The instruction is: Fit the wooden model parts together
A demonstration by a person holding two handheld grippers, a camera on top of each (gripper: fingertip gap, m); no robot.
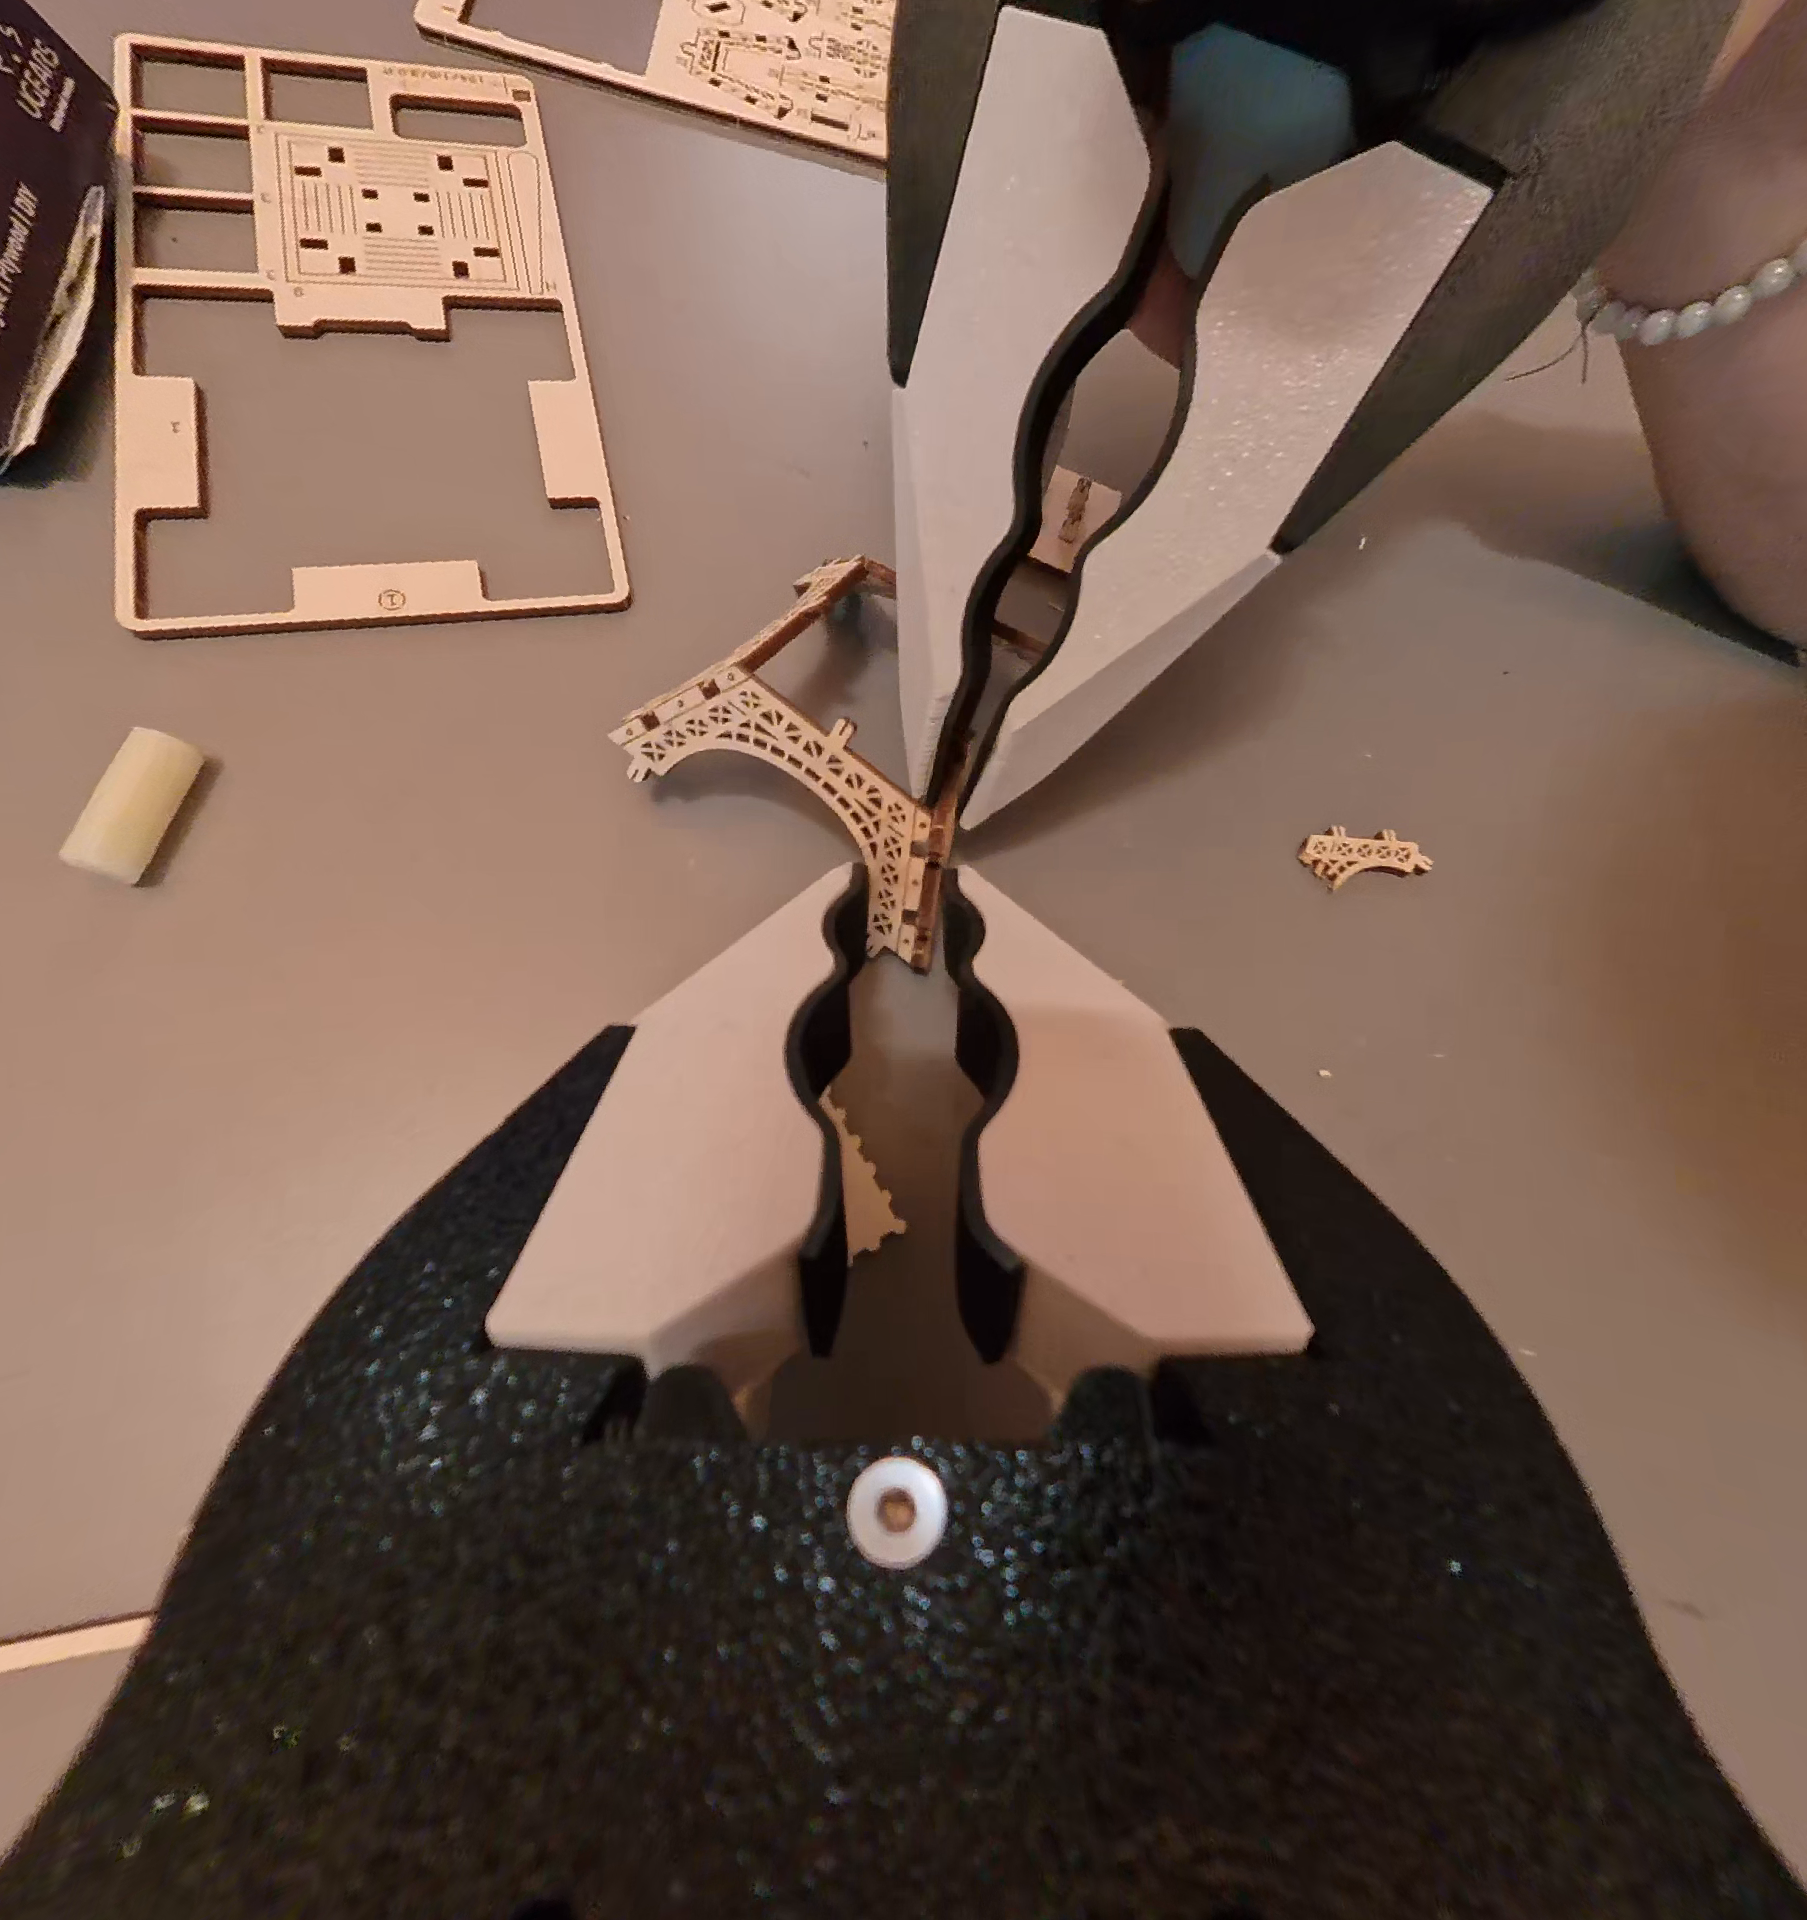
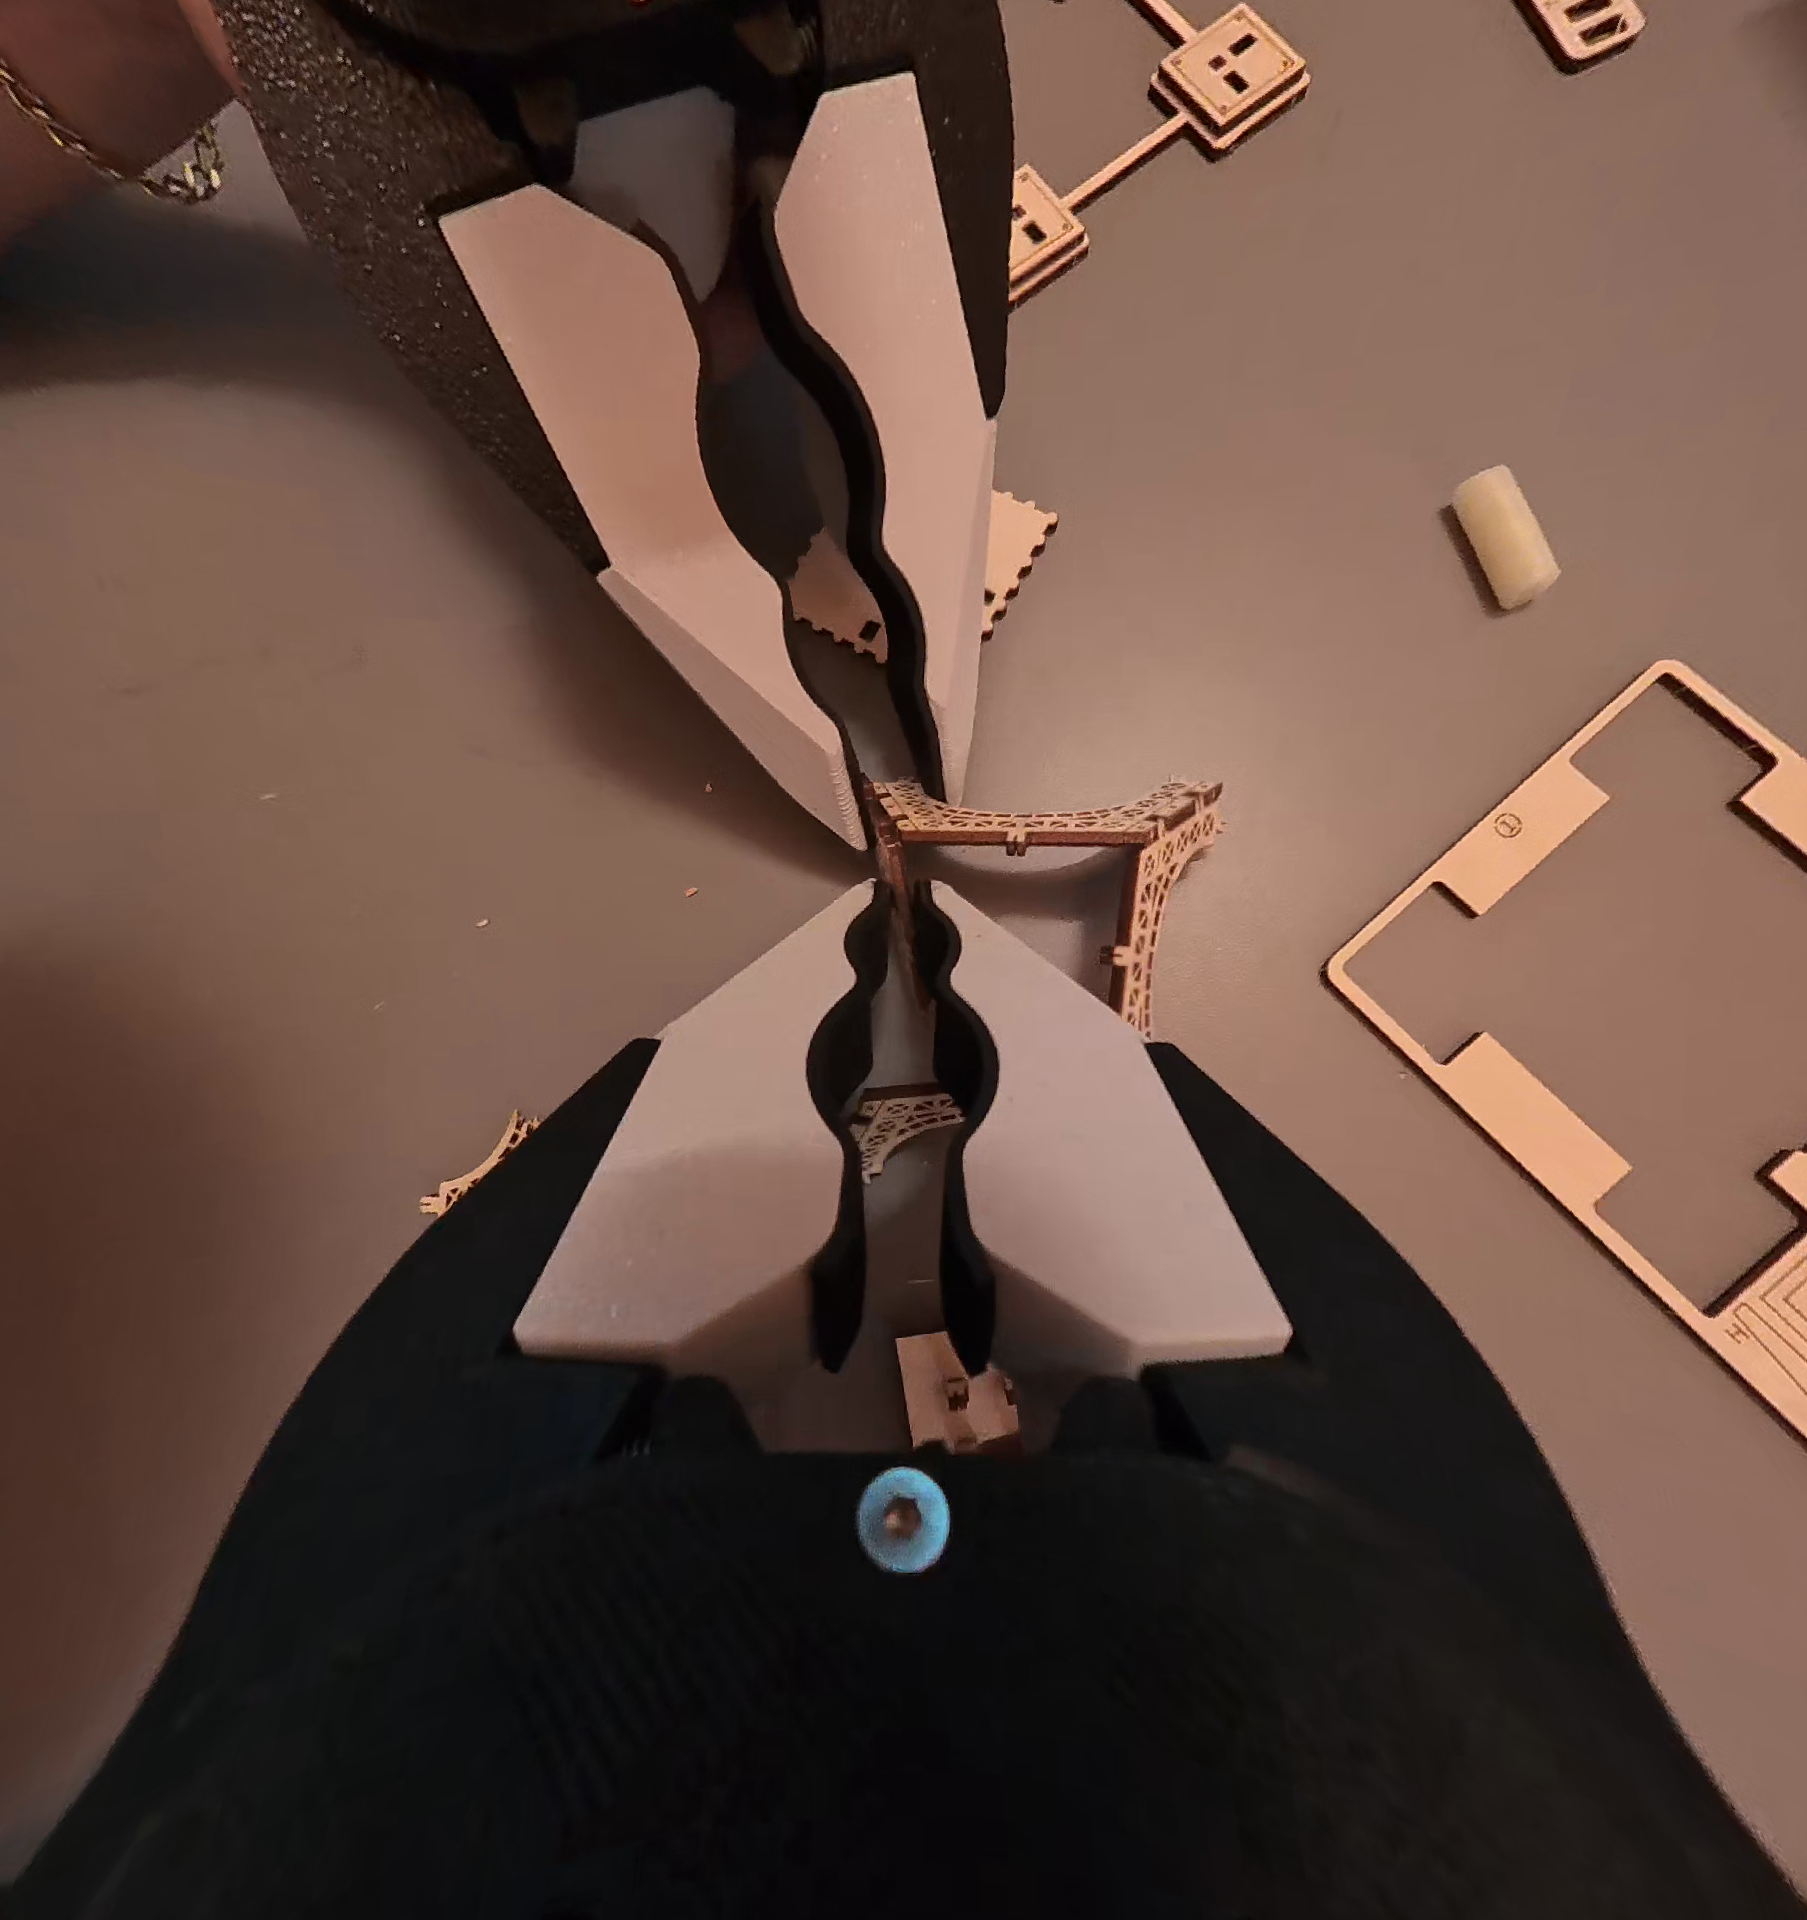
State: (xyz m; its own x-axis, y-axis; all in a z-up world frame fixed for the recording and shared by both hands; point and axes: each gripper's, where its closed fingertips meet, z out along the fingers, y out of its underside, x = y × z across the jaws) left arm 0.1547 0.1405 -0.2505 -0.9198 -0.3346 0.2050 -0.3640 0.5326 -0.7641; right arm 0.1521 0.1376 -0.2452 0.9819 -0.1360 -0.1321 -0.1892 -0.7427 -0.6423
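Note:
A small lattice tower frame of thin wooden arch panels [image 1: 764, 727] stands on the grey table. My left gripper [image 1: 904, 896] is shut on one corner leg of it, from the near side. My right gripper [image 1: 946, 808] comes down from the top of the left wrist view and is shut on the same corner, tip to tip with the left. In the right wrist view the frame [image 2: 1044, 826] reaches out to the right of my right gripper [image 2: 899, 902], and the left gripper [image 2: 904, 819] pinches from above. Another lattice piece lies on the table beneath the right gripper's fingers [image 2: 904, 1127].
A loose small arch piece [image 1: 1364, 857] lies to the right. A pale wax cylinder [image 1: 133, 805] lies to the left. Punched plywood sheets [image 1: 359, 343] [image 2: 1605, 987] and a dark box [image 1: 16, 239] lie beyond. A wrist with a pearl bracelet [image 1: 1751, 281] is at upper right. Only a small space, under 4 cm, lies between the two pairs of fingers. The loose small arch piece [image 1: 1364, 857] is about 10 cm from both grippers' fingertips.

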